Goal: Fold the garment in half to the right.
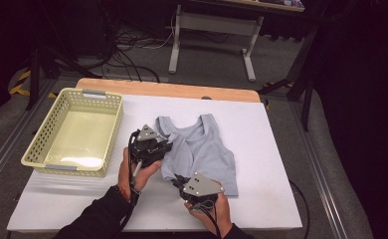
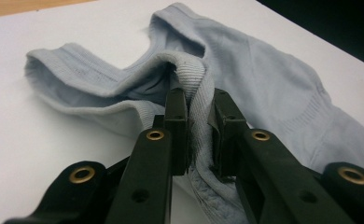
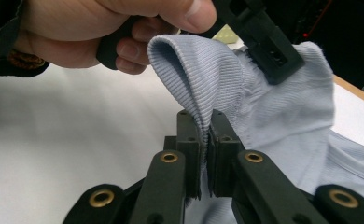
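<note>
Two grips on one grey tank top (image 1: 202,147), lying mid-table, hem toward near edge. Left gripper (image 1: 158,150) clenched on ribbed strap edge at garment's left side; right gripper (image 1: 178,180) clenched on ribbed hem fold near its near-left corner. Judged step: lift left side to fold. Keep both pinches tight, raise hands evenly, avoid dragging far side. Yellow basket (image 1: 39,142) at table's left edge. Hard to tell: layers caught per jaw, right jaw tips partly under hand (image 1: 208,211)
</note>
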`<state>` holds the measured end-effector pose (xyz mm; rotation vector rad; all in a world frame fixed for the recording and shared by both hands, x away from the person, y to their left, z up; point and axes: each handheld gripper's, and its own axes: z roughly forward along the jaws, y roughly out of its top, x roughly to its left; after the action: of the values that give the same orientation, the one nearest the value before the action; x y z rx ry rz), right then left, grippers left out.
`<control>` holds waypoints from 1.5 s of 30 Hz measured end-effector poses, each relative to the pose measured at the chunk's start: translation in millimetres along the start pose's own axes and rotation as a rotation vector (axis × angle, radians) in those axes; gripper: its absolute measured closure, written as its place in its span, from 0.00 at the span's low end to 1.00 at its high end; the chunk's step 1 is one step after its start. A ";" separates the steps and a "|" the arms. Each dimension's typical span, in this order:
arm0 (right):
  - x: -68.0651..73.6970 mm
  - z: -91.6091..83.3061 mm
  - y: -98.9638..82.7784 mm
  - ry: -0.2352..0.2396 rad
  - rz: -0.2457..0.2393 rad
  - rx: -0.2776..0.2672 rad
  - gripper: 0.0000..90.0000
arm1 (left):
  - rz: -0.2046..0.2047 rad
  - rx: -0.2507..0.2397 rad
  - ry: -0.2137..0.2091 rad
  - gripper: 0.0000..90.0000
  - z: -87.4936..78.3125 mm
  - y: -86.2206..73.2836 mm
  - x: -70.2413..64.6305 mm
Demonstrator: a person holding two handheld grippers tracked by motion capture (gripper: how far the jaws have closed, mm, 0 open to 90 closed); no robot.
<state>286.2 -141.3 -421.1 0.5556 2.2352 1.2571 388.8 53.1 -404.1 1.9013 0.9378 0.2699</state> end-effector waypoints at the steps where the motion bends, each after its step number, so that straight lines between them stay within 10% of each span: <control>1: -1.6 -2.3 -0.5 -0.006 0.005 -0.004 0.95 | 0.003 -0.003 -0.003 0.88 1.4 1.9 -1.6; 26: -35.3 -56.0 -36.3 -0.139 0.138 -0.011 0.95 | 0.178 -0.014 -0.096 0.86 50.2 48.9 -57.2; 35: -42.7 -65.4 -49.9 -0.171 0.174 0.022 0.95 | 0.247 -0.164 -0.114 0.52 10.1 71.0 -58.4; 39: -42.7 -70.1 -53.1 -0.187 0.175 0.027 0.95 | 0.280 -0.175 -0.110 0.38 -17.6 55.6 -62.1; 45: -42.2 -74.4 -58.5 -0.206 0.178 0.033 0.95 | 0.319 0.017 -0.126 0.24 -14.6 -14.3 -67.9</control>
<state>268.0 -243.0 -429.3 0.8723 2.0746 1.1901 327.7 18.3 -395.2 2.0556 0.5530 0.3256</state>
